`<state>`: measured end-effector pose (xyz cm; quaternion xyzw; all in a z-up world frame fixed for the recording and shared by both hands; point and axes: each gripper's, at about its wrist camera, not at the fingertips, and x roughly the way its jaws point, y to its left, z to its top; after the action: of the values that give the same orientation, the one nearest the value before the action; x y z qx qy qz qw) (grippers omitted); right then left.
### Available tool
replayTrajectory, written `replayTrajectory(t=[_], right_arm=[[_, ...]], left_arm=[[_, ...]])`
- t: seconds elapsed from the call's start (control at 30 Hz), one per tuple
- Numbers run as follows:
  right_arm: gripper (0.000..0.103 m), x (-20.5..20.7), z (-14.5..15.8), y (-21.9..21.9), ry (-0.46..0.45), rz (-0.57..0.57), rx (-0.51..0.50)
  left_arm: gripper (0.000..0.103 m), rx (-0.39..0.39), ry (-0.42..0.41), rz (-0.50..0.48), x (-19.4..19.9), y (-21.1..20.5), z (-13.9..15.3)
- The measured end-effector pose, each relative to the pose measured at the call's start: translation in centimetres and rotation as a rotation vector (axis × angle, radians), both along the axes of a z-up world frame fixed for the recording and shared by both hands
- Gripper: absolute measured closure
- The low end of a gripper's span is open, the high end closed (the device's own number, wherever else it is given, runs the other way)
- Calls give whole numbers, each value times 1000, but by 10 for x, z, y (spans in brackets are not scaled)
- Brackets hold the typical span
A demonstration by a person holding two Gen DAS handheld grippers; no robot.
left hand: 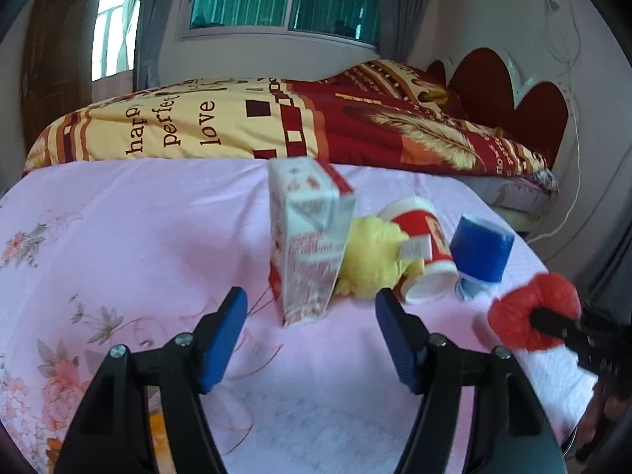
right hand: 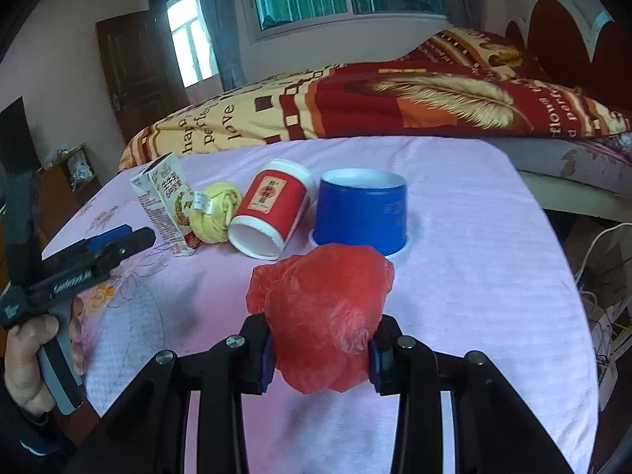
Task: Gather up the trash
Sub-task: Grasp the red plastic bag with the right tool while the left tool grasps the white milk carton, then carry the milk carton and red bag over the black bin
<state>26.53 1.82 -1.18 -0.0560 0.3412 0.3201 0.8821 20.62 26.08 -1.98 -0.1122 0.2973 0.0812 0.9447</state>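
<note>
A crumpled red bag (right hand: 324, 320) sits pinched between the blue pads of the right gripper (right hand: 320, 349), jaws narrowed onto it from both sides; it is lifted just above the pink sheet (right hand: 474, 276). In the left wrist view the same bag (left hand: 529, 308) shows at the right edge, with a black finger across it.

Just beyond the bag a blue cup (right hand: 361, 211) stands upside down on the sheet. Left of it a red cup (right hand: 272, 207) lies on its side, open mouth toward the camera; its label carries a printed emblem too small to read. A yellow cloth roll (right hand: 215, 217) with a white tag lies against the red cup, and a white-and-red carton (right hand: 168, 201) stands tilted against the roll; its print cannot be read.

The left gripper (left hand: 312, 331) has its jaws about half open and holds nothing. The carton (left hand: 308, 245) is just ahead of its tips, in line with the gap, not touched. A hand (right hand: 35, 359) grips its handle, seen at the left of the right wrist view.

Behind the sheet a red and cream quilt (left hand: 245, 118) reads "happy", "perfect", "love".
</note>
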Motion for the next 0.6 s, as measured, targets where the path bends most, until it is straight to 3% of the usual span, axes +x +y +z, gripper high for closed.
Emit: replayTrajectory(t=[0.23,0.27,0.3,0.4,0.6], right_arm=[[65,-6,-5,-5,-3,2,-17],[65,-9,-5,-4,-3,6,-14],[65,-11,-5,-3,-8,10,-12],[65,-19,-7,-3,-16,18,-7],[65,-24,-10,-11,2,16,32]], left_arm=[[34,3,27,26,31,0,-2],[41,-8,40,33,34,3,-5],[66,-15,48,38,33,4,-7],[67,-41,62,50,29,12,-13],[67,14,35,19,0,-1,0]])
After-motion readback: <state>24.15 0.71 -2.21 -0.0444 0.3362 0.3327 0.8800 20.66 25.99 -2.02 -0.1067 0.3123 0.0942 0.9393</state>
